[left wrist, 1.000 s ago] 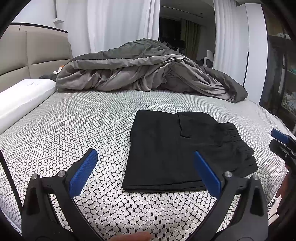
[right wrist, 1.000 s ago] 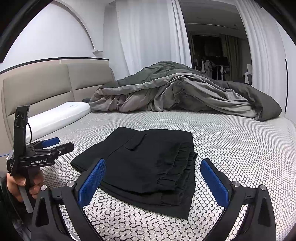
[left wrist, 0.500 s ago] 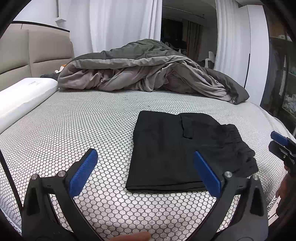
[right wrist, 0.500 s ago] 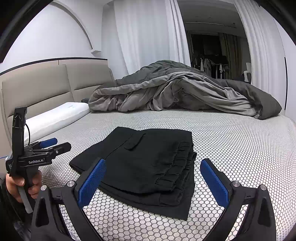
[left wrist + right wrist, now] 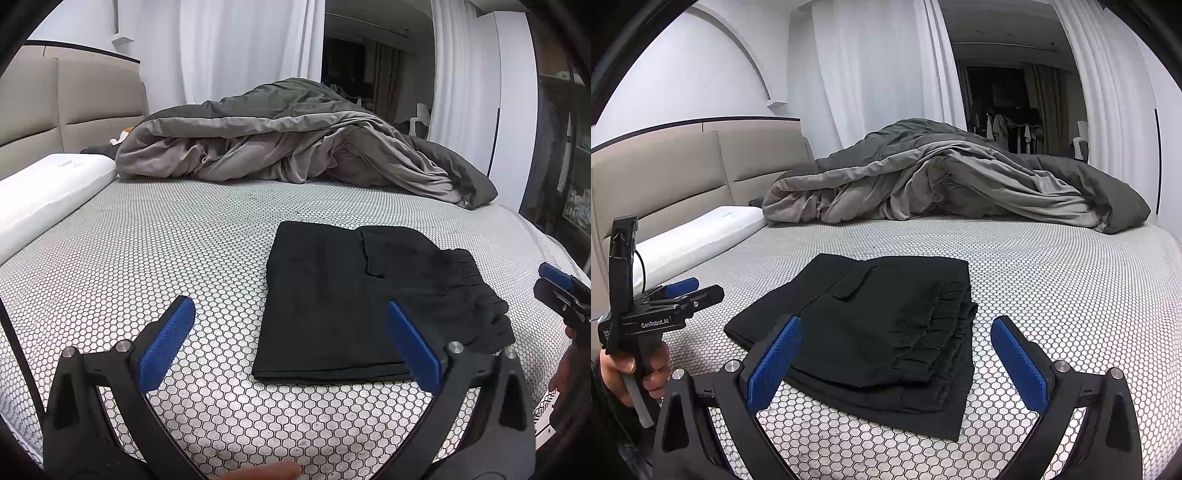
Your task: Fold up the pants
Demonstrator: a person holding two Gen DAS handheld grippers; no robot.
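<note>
On the bed [image 5: 155, 258], toward its near edge, the pants [image 5: 354, 302] lie as a compact black rectangle of stacked layers, with the gathered waistband at the right end and a pocket flap facing up. The layers sit flat and roughly square to one another, which suggests the folding is finished or close to it; the bottom layer sticks out slightly past the upper ones at the near edge in the right view.

Left claw [image 5: 291, 343]: jaws spread wide, holding nothing, raised off the sheet just short of the pants' left half. Right claw [image 5: 897, 362]: jaws likewise wide apart and empty, framing the waistband end without touching it. Both are held clear, probably to avoid disturbing the stack.

Beyond the pants, well apart, a grey duvet [image 5: 295, 144] is heaped at the far side, leaving the working area free. A white pillow [image 5: 48, 188] rests along the headboard [image 5: 683, 173].
</note>
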